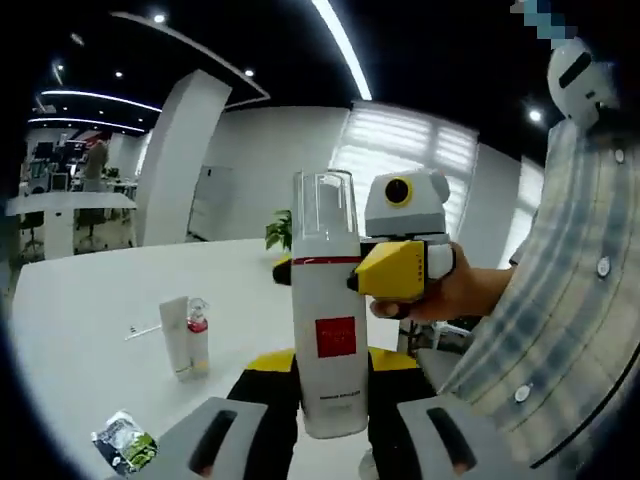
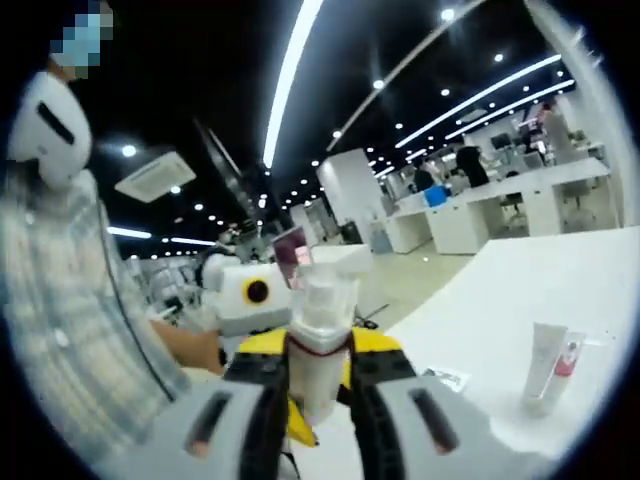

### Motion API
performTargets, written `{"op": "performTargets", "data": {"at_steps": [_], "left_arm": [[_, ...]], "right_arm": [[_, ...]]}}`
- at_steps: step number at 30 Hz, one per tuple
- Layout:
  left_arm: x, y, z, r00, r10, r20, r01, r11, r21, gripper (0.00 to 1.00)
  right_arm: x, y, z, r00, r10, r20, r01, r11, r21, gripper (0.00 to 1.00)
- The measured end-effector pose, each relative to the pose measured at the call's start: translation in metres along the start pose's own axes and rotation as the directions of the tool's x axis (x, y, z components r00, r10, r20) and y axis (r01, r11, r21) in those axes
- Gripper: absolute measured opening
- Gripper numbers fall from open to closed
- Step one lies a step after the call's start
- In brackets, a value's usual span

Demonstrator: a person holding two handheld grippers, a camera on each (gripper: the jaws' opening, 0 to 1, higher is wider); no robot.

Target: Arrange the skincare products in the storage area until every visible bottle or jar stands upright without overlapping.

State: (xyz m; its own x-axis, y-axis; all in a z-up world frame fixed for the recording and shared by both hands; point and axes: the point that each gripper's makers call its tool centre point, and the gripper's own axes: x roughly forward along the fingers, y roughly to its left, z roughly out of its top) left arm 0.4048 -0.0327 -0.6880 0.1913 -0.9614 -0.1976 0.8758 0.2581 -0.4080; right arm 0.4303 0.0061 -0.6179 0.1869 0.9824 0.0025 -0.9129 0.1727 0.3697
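Open office here: dark ceiling [image 1: 430,40] crossed by strip lights [image 2: 288,75], a white column [image 1: 180,150], a blinded window [image 1: 400,150], white desks [image 2: 500,205] beyond the white surface [image 1: 90,310].

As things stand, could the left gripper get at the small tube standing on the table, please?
Probably not yet: the left gripper is shut on the tall white bottle, which the right gripper also clamps near the cap. The small tube stands apart on the table, with nothing around it.
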Motion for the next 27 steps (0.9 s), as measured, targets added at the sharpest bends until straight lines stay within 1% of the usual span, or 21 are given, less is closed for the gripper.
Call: {"op": "performTargets", "data": {"at_steps": [1, 2, 3, 4, 5, 7, 9, 10, 12, 13, 15, 17, 18, 19, 20, 21, 22, 24, 25, 26, 27], "left_arm": [[0.001, -0.011, -0.003, 0.998, -0.062, -0.021, 0.061, 0.997, -0.037, 0.27], [0.002, -0.014, 0.000, 0.997, -0.071, -0.006, 0.071, 0.997, -0.018, 0.28], [0.003, -0.015, 0.002, 0.997, -0.072, 0.004, 0.072, 0.997, 0.015, 0.29], [0.003, -0.020, 0.004, 0.995, -0.097, 0.012, 0.097, 0.995, 0.015, 0.29], [0.004, -0.021, 0.006, 0.995, -0.099, 0.019, 0.099, 0.995, 0.004, 0.29], [0.004, -0.030, 0.013, 0.986, -0.158, 0.054, 0.160, 0.987, -0.035, 0.29], [0.002, -0.036, 0.019, 0.979, -0.188, 0.082, 0.195, 0.977, -0.090, 0.28], [0.001, -0.041, 0.022, 0.971, -0.219, 0.096, 0.229, 0.967, -0.114, 0.28], [0.001, -0.037, 0.021, 0.978, -0.190, 0.085, 0.198, 0.976, -0.092, 0.27], [0.001, -0.037, 0.020, 0.981, -0.180, 0.067, 0.186, 0.978, -0.094, 0.27], [0.003, -0.032, 0.018, 0.988, -0.144, 0.060, 0.149, 0.984, -0.099, 0.27], [0.003, -0.027, 0.019, 0.992, -0.111, 0.065, 0.118, 0.988, -0.103, 0.26], [0.004, -0.018, 0.021, 0.995, -0.057, 0.080, 0.065, 0.992, -0.106, 0.26], [0.004, -0.014, 0.022, 0.996, -0.032, 0.087, 0.042, 0.993, -0.112, 0.26], [0.004, -0.008, 0.024, 0.995, 0.006, 0.101, 0.007, 0.992, -0.124, 0.26], [0.003, -0.005, 0.024, 0.994, 0.026, 0.104, -0.013, 0.992, -0.126, 0.26], [0.003, 0.002, 0.024, 0.992, 0.076, 0.100, -0.063, 0.991, -0.121, 0.26], [0.004, 0.004, 0.023, 0.991, 0.104, 0.087, -0.093, 0.988, -0.122, 0.26], [0.004, 0.010, 0.021, 0.985, 0.156, 0.072, -0.148, 0.983, -0.105, 0.26], [0.004, 0.014, 0.019, 0.982, 0.184, 0.051, -0.179, 0.980, -0.089, 0.26], [0.004, 0.017, 0.016, 0.974, 0.225, 0.023, -0.223, 0.974, -0.046, 0.26]], "right_arm": [[-0.001, 0.009, 0.002, 0.998, 0.061, 0.001, -0.061, 0.998, 0.008, 0.20], [-0.002, 0.008, 0.002, 0.998, 0.061, -0.005, -0.061, 0.998, -0.002, 0.20], [-0.003, 0.013, 0.002, 0.995, 0.098, -0.012, -0.097, 0.995, 0.014, 0.20], [-0.003, 0.016, 0.002, 0.994, 0.112, -0.019, -0.111, 0.994, 0.016, 0.20], [-0.003, 0.014, 0.004, 0.994, 0.105, -0.012, -0.104, 0.994, 0.010, 0.20], [-0.005, 0.020, 0.007, 0.989, 0.150, 0.006, -0.150, 0.988, 0.026, 0.20], [-0.007, 0.024, 0.011, 0.984, 0.176, 0.031, -0.177, 0.983, 0.041, 0.20], [-0.008, 0.025, 0.013, 0.982, 0.183, 0.041, -0.185, 0.982, 0.044, 0.20], [-0.007, 0.027, 0.014, 0.983, 0.180, 0.042, -0.182, 0.983, 0.035, 0.20], [-0.007, 0.026, 0.013, 0.983, 0.178, 0.039, -0.180, 0.983, 0.035, 0.20], [-0.005, 0.024, 0.013, 0.986, 0.162, 0.043, -0.164, 0.986, 0.028, 0.21], [-0.004, 0.020, 0.012, 0.990, 0.132, 0.051, -0.133, 0.991, 0.015, 0.21], [-0.003, 0.017, 0.013, 0.993, 0.105, 0.059, -0.106, 0.994, 0.015, 0.21], [-0.003, 0.011, 0.013, 0.996, 0.067, 0.065, -0.069, 0.997, 0.026, 0.21], [-0.002, 0.009, 0.013, 0.996, 0.053, 0.067, -0.055, 0.998, 0.031, 0.21], [-0.002, 0.005, 0.013, 0.997, 0.024, 0.070, -0.026, 0.999, 0.031, 0.21], [-0.001, 0.000, 0.013, 0.998, -0.009, 0.063, 0.007, 1.000, 0.028, 0.20], [0.001, 0.000, 0.011, 0.998, -0.027, 0.053, 0.026, 1.000, 0.014, 0.20], [0.002, -0.003, 0.008, 0.998, -0.054, 0.036, 0.054, 0.999, 0.004, 0.20], [0.003, -0.004, 0.008, 0.997, -0.069, 0.033, 0.069, 0.998, 0.001, 0.20], [0.005, -0.005, 0.006, 0.996, -0.080, 0.030, 0.080, 0.997, 0.005, 0.21]]}}
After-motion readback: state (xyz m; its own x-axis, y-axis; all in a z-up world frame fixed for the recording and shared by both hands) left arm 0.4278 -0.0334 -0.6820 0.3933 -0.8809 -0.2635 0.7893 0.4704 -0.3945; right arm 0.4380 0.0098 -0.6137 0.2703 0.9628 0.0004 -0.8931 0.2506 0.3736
